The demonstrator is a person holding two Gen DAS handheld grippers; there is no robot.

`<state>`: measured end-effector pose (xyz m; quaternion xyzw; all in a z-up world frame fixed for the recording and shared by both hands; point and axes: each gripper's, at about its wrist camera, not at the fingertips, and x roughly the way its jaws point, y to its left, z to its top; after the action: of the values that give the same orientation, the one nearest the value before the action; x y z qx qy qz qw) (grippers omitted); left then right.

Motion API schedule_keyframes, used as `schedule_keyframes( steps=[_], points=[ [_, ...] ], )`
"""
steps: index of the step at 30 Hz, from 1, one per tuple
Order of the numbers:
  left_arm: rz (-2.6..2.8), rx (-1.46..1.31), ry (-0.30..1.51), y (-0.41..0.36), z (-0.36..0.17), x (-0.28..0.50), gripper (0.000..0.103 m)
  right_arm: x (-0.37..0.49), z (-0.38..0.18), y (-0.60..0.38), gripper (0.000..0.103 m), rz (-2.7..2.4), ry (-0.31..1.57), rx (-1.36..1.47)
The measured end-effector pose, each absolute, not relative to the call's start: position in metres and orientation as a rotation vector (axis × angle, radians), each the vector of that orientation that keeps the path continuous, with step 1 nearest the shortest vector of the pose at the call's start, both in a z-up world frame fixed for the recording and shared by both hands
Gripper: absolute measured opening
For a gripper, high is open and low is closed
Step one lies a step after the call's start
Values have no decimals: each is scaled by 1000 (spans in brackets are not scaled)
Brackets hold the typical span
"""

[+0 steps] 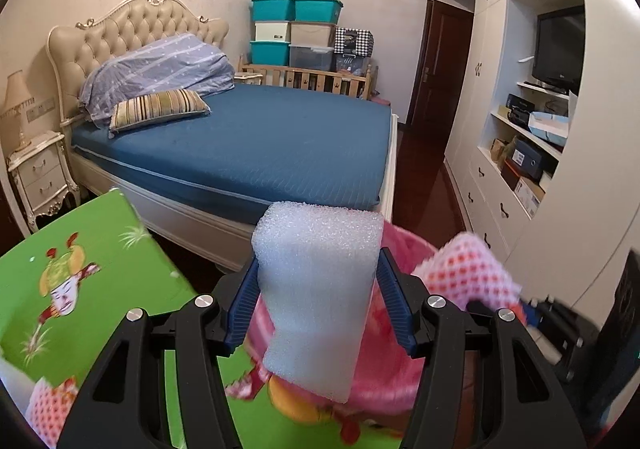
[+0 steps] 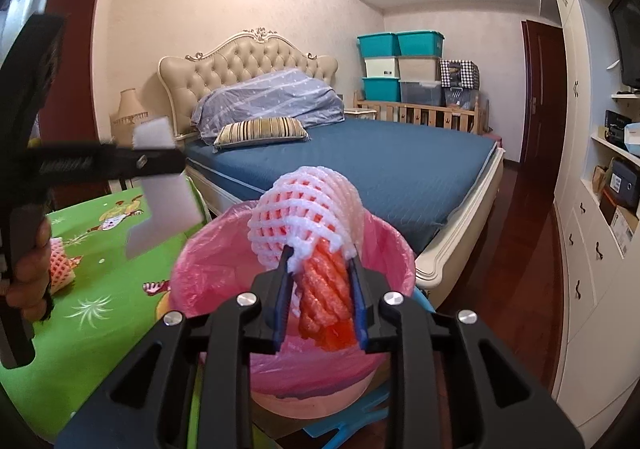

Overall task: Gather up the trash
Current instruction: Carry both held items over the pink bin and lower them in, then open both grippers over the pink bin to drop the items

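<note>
My left gripper point(image 1: 318, 257) is shut on a white foam block point(image 1: 316, 297), which hangs over the near rim of a pink-lined bin point(image 1: 404, 245). In the right wrist view the same block point(image 2: 160, 201) shows blurred at the left, above the bin's left edge. My right gripper point(image 2: 319, 252) has a pink and white foam net point(image 2: 304, 209) between its blue pads, which still touch it, directly above the open bin point(image 2: 200, 249). That net point(image 1: 468, 273) also shows at the right of the left wrist view. Another foam net point(image 2: 60, 265) lies on the green surface.
A green cartoon-printed surface point(image 1: 100, 249) lies left of the bin. Behind it stands a bed point(image 1: 260, 145) with a nightstand point(image 1: 40, 177). White cupboards with shelves point(image 1: 532, 153) line the right wall. Something blue point(image 2: 340, 429) lies on the floor under the bin. A hand point(image 2: 28, 273) grips the left tool.
</note>
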<state>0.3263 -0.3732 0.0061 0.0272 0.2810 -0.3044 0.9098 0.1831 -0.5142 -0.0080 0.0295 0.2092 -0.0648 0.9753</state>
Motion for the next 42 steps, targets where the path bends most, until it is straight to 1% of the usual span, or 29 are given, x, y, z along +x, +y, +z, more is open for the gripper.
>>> schedule_keyframes(
  steps=[2, 3, 4, 5, 6, 7, 11, 12, 13, 20, 24, 27, 37, 42],
  points=[
    [-629, 57, 595, -384, 5, 336, 55, 190, -8, -515, 34, -123, 426, 65],
    [-629, 59, 599, -386, 5, 339, 61, 192, -9, -517, 40, -117, 427, 68],
    [-621, 62, 595, -390, 4, 342, 76, 194, -11, -517, 54, -117, 423, 70],
    [-613, 60, 587, -391, 3, 344, 83, 193, -11, -518, 67, -119, 415, 73],
    [-608, 53, 575, -392, 2, 346, 89, 192, -11, -518, 71, -118, 412, 75],
    [-606, 49, 573, -392, 1, 346, 90, 190, -13, -519, 77, -115, 409, 78],
    [-613, 48, 583, -391, 0, 346, 91, 176, -15, -524, 77, -136, 408, 94],
    [-610, 51, 576, -388, 1, 343, 93, 170, -14, -524, 77, -140, 404, 99],
    [-608, 55, 568, -383, 1, 339, 94, 163, -12, -524, 77, -148, 398, 104],
    [-524, 128, 483, -341, 8, 295, 96, 121, -1, -510, 83, -145, 366, 134],
    [-481, 131, 485, -299, 7, 265, 96, 113, -1, -484, 84, -95, 382, 131],
    [-463, 134, 484, -264, 6, 240, 96, 115, -5, -455, 86, -40, 414, 118],
    [-287, 212, 460, -147, -3, 167, 96, 129, -6, -349, 86, 176, 468, 51],
    [-183, 187, 476, -86, -13, 139, 96, 133, -9, -295, 86, 268, 505, -5]
  ],
)
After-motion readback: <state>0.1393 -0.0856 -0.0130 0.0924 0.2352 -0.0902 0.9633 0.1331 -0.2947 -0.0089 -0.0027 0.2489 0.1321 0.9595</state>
